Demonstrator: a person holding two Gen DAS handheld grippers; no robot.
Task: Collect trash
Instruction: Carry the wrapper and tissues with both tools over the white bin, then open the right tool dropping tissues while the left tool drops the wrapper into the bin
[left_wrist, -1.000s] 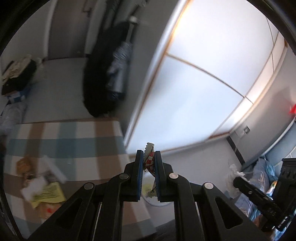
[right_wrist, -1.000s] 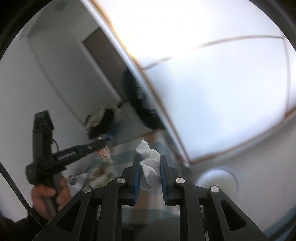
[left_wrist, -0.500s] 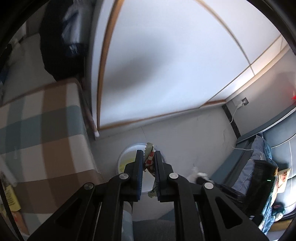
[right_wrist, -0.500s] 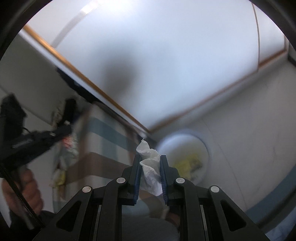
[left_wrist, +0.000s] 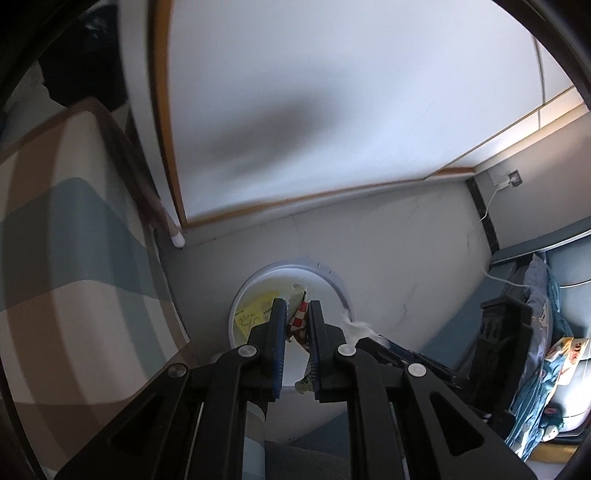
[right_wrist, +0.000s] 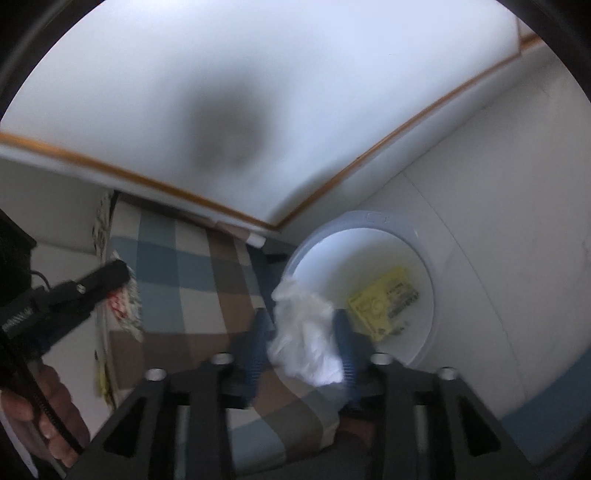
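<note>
**Both grippers over the white bin**

White wall panels with a thin wooden trim fill the upper part of both views, and a pale floor lies below them. At the left I see the checked cloth (left_wrist: 74, 229) in beige, brown and blue-grey, which covers a low surface. On it, in the right wrist view, some papers and wrappers (right_wrist: 120, 299) lie near the edge, but they are blurred and I cannot tell them apart.

My left hand (right_wrist: 44, 417) shows at the lower left of the right wrist view, around the black handle. The left gripper (left_wrist: 295, 317) is pressed together on a red-and-white checked wrapper (left_wrist: 300, 314), which sticks out above and below the blue pads. This gripper points down at the white round bin (left_wrist: 338, 284), which stands on the floor just beside the cloth-covered surface. Inside the bin a yellow paper (right_wrist: 384, 301) lies on the bottom.

Further right, the right gripper (right_wrist: 303, 328) hangs over the near rim of the bin. Its jaws are opening, and the crumpled white tissue (right_wrist: 304, 332) is between them; the picture is blurred here, and the pads seem not to press on it any more. The tissue is above the edge of the bin, not yet inside.

At the far right of the left wrist view I see blue bedding (left_wrist: 543, 332) and a white cable (left_wrist: 487, 206) running to a wall socket.
</note>
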